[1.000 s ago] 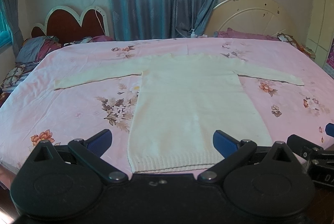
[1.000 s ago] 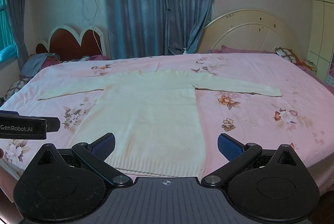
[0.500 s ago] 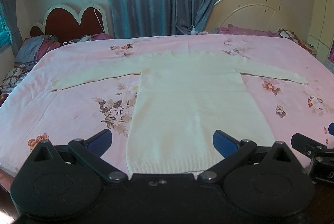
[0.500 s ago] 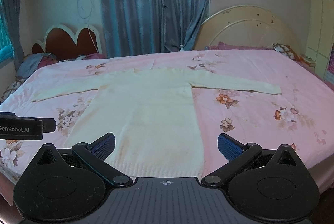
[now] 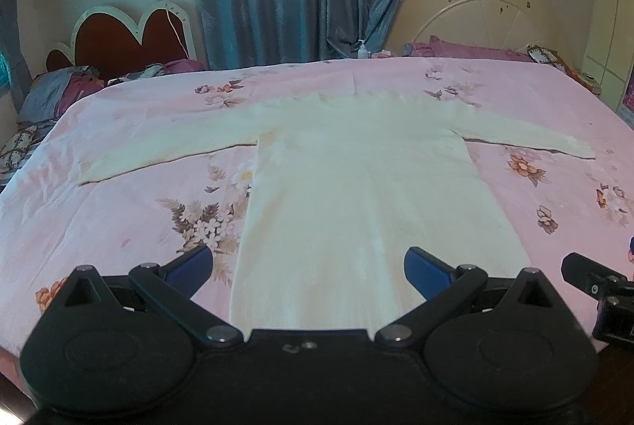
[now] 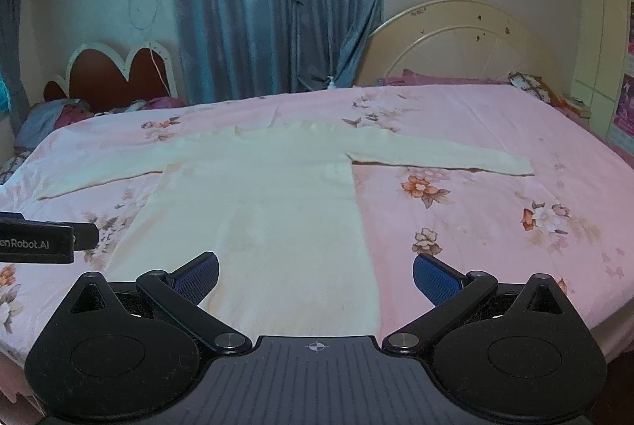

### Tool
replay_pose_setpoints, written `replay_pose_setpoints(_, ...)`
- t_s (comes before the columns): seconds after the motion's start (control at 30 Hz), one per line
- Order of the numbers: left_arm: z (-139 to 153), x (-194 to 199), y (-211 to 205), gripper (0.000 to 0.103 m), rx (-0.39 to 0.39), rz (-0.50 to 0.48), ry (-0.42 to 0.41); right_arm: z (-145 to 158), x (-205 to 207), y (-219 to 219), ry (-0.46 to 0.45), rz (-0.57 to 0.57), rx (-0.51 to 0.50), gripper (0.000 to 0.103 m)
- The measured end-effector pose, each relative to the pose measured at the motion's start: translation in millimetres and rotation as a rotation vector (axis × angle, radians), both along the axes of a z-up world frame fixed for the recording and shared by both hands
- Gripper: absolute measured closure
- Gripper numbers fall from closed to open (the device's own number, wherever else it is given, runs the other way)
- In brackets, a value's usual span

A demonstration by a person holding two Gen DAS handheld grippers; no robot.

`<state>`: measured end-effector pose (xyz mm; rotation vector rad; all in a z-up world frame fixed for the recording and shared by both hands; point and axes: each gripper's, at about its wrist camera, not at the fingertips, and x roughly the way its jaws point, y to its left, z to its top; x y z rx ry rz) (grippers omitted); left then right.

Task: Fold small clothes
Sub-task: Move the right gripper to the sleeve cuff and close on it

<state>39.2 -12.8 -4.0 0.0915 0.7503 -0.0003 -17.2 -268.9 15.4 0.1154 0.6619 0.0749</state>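
Change over the last second: both wrist views have crept forward and lower toward the near edge of the bed (image 5: 99, 131). The ribbed hem of the cream sweater (image 5: 356, 195), visible a second ago, is now hidden behind both gripper bodies. The garment itself has not shifted; it lies as it did. Judgement: this is the approach phase, no fold begun, and the first grasp is likely at the hem corners or the sleeves.

Left to right:

- Left sleeve (image 5: 166, 151) stretched flat toward the left side of the bed, cuff near the left edge. Thin dark shadow line under its near edge, so it sits slightly proud of the sheet.
- Left gripper (image 5: 309, 266): fingers spread wide, blue pads (image 5: 190, 262) holding nothing, hovering at the near end of the sweater body.
- Sweater body: long, roughly rectangular, widening a little toward the near end; soft matt knit, fuzzy at the collar at the far end. Lies flat, front or back up I cannot tell.
- Right gripper (image 6: 315, 276): fingers likewise spread, nothing between them, positioned over the near right part of the body.
- Right sleeve (image 6: 443, 157) straight out to the right, ribbed cuff visible.

Sheet: pink, smooth woven cotton look, printed flowers, mild creases at left. Knit should drape limp and may cling to the sheet when lifted.
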Motion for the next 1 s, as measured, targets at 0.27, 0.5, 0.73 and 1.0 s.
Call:
replay_pose_setpoints(0.27, -9.3, 49.2, 7.4, 0.001, -0.001, -0.024, 0.022, -11.1, 40.2, 5.5, 0.02, -0.039, -0.014, 0.0)
replay_pose_setpoints(0.5, -17.4, 99.3, 19.0, 0.001, -0.003, -0.076, 0.012, -14.4, 86.4, 9.3, 0.023, -0.097, 0.007, 0.0)
replay_pose_setpoints(0.73, -27.1, 150.4, 30.5, 0.001, -0.021, -0.093, 0.018, -17.8, 130.3, 8.0, 0.01, -0.159, -0.009, 0.0)
replay_pose_setpoints(1.0, -38.0, 186.5, 25.0, 0.001, -0.037, -0.09, 0.031, -26.5, 167.9, -22.4, 0.01, -0.205, 0.008, 0.0)
